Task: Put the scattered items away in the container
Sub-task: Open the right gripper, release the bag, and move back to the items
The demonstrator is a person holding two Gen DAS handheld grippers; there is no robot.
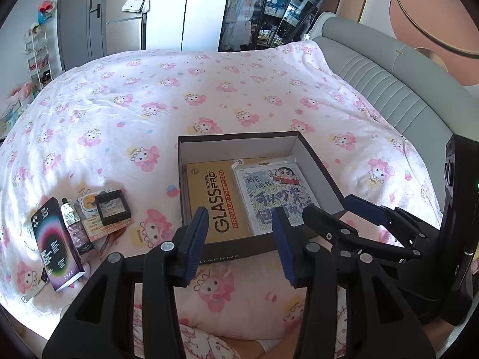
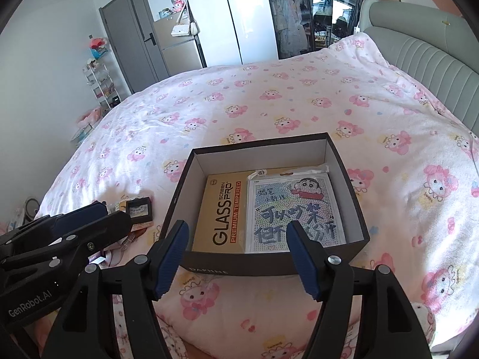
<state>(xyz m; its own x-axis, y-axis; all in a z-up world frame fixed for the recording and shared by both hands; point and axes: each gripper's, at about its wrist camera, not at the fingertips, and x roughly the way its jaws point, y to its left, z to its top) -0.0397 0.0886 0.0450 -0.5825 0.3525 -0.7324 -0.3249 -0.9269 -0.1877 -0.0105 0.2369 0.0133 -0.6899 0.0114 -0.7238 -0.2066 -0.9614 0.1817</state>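
A dark cardboard box (image 1: pixel 239 149) (image 2: pixel 260 155) with a white inside stands open on the bed. Flat inside it lie a yellow screen-protector pack (image 1: pixel 215 200) (image 2: pixel 221 212) and a white cartoon card pack (image 1: pixel 269 188) (image 2: pixel 293 206). Left of the box a small heap rests on the cover: a purple-black carton (image 1: pixel 57 245), a small tube (image 1: pixel 69 214), a little black framed case (image 1: pixel 112 206) (image 2: pixel 139 208) and some cards (image 1: pixel 104 229). My left gripper (image 1: pixel 239 224) hovers open over the box's near edge, holding nothing. Beside it, my right gripper (image 2: pixel 238 233) is open and empty too.
A white bed cover (image 1: pixel 209 95) with pink cartoon figures spreads all around the box. A grey padded headboard (image 1: pixel 389 89) borders the right side. Beyond the bed's far edge stand a wire shelf rack (image 1: pixel 36 59), a grey door and a glass wardrobe (image 2: pixel 299 15).
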